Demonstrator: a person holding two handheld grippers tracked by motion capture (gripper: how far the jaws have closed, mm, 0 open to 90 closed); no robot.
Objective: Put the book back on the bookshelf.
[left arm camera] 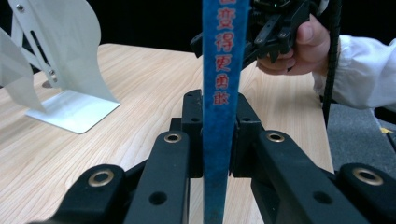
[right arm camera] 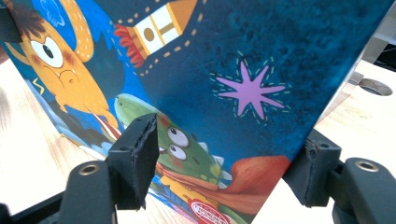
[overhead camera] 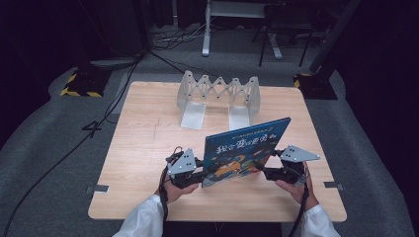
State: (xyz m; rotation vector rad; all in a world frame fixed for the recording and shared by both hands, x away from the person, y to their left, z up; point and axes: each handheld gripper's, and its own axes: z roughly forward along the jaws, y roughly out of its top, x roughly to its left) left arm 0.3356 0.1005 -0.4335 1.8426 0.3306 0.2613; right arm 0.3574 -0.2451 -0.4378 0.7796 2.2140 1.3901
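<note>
Book: you held the picture book (overhead camera: 245, 150) upright on its edge above the near part of the table (overhead camera: 148, 148), in front of the folding book rack (overhead camera: 219, 94).
Left gripper (overhead camera: 197, 175): you had it clamped on the book's spine edge.
Right gripper (overhead camera: 267, 170): its jaws stood apart, straddling the opposite edge without pressing.
Handling: it looked thin, light, fairly stiff and glossy, so likely slippery; best gripped low near the spine.

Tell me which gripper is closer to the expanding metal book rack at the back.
Left. The left gripper, shut on the blue book, is slightly nearer the rack; the right gripper, fingers open around the book's edge, sits slightly farther.
</note>
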